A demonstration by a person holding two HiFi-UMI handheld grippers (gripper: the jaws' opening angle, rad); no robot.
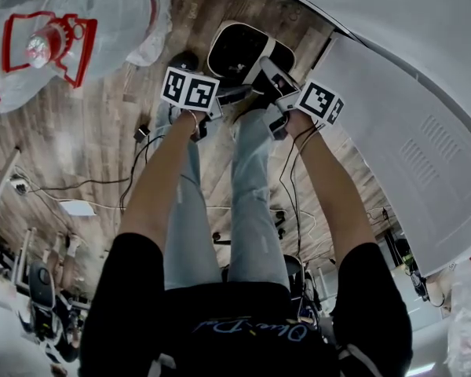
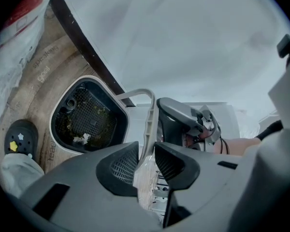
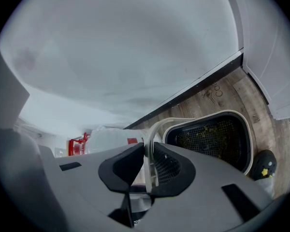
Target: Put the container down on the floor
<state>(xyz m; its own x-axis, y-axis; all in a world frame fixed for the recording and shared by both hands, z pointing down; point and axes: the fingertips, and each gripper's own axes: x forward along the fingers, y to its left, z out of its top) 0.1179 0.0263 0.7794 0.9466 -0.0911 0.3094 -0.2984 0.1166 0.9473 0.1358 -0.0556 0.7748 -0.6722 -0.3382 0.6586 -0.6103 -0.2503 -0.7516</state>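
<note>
The container is a white bin with a black mesh basket inside, low over the wooden floor in front of the person's feet. I cannot tell whether it touches the floor. Its thin white handle arches up from the rim. My left gripper is shut on that handle. My right gripper is shut on the same handle from the other side. In the head view the left gripper and right gripper meet just this side of the bin. Crumbs lie in the basket.
A large white panel with a dark base strip runs along the right of the bin. A clear plastic bag with red print lies at the upper left. A black shoe stands next to the bin. Cables trail over the floor.
</note>
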